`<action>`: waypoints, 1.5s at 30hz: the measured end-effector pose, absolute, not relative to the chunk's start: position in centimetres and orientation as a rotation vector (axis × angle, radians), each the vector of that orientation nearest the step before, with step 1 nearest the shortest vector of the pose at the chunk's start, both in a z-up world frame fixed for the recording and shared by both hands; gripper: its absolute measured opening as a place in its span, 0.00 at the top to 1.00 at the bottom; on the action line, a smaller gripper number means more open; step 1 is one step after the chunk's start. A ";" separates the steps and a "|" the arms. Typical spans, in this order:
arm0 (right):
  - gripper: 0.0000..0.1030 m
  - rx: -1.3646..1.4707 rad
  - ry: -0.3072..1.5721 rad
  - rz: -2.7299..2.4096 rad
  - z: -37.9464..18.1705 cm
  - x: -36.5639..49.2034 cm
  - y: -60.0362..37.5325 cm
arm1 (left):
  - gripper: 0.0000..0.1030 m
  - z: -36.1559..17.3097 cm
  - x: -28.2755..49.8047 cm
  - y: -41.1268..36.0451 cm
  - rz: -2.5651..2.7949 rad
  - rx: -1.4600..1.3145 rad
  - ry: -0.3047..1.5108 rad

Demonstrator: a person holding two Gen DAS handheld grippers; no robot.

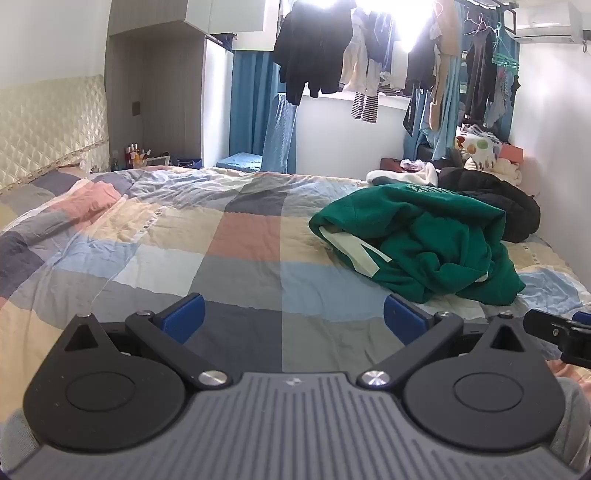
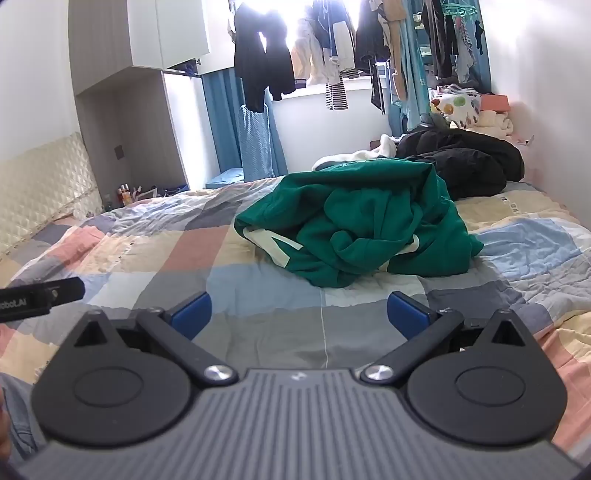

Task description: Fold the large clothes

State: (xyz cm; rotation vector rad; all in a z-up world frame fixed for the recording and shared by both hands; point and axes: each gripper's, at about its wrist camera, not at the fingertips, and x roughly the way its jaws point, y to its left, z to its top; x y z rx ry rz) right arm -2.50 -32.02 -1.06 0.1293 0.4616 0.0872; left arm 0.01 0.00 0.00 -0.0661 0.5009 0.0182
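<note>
Crumpled green sweatshirt [image 2: 354, 221] on checked quilt [image 2: 147, 258], beyond right gripper [image 2: 299, 314] with wide-apart, empty jaws.

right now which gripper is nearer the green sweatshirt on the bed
Right. The right gripper faces the green sweatshirt almost head-on, just short of it. The left gripper sits off to its left, the sweatshirt lying ahead and right.

daylight poured through the window [image 1: 373, 14], blown out white behind dark hanging clothes [image 1: 314, 51]; the room stayed soft, its edges curved by fisheye.
</note>
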 end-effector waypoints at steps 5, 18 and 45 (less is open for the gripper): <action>0.00 0.131 0.467 0.088 -1.1 -2.5 -32.0 | 0.00 0.0 0.0 0.0 0.019 -0.065 0.497; 0.00 0.129 0.466 0.085 -1.1 -2.4 -32.0 | 0.00 0.0 0.0 0.0 0.016 -0.066 0.494; 0.00 0.124 0.467 0.073 -0.8 -2.5 -32.1 | 0.00 0.6 0.0 0.3 0.007 -0.072 0.490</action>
